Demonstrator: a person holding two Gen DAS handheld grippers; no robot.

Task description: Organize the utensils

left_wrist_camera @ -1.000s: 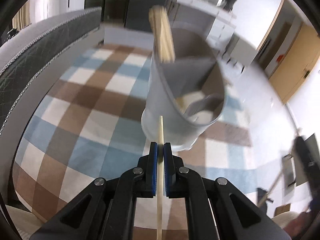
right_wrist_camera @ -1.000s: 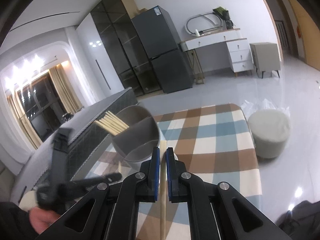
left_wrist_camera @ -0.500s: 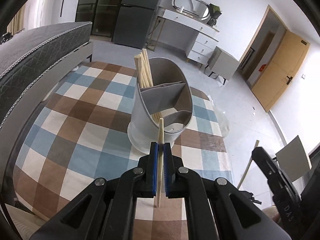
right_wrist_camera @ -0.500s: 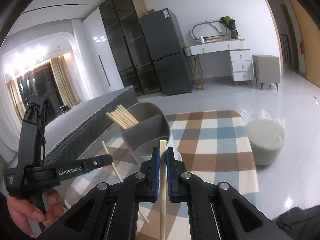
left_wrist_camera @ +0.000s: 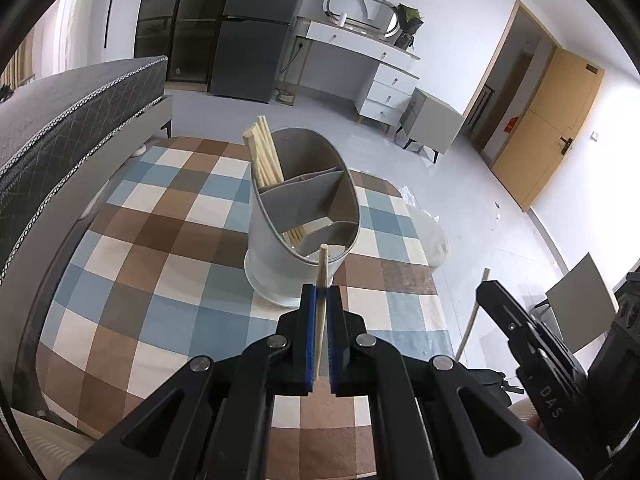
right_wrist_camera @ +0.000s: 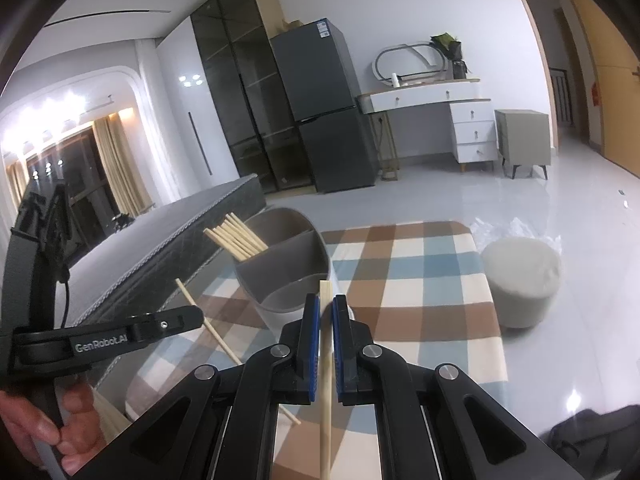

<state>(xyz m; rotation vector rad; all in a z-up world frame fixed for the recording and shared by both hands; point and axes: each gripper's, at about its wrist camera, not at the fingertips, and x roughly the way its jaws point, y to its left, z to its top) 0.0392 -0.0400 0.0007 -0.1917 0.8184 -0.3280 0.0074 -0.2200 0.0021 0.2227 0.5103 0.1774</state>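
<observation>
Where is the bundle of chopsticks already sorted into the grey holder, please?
In the left wrist view, the chopstick bundle stands in the far-left compartment of the grey holder, leaning over its rim.

Checked tablecloth [left_wrist_camera: 168,248] over table; grey utensil holder [left_wrist_camera: 280,256] on it

The left gripper [left_wrist_camera: 321,296] is closed on one wooden chopstick [left_wrist_camera: 321,308], whose tip stands in front of the near rim of the grey utensil holder [left_wrist_camera: 280,248]. The holder stands on a checked tablecloth [left_wrist_camera: 152,240] and has a bundle of chopsticks [left_wrist_camera: 266,156] in its far compartment. The right gripper [left_wrist_camera: 486,290], at the right edge, holds another chopstick [left_wrist_camera: 472,320].
</observation>
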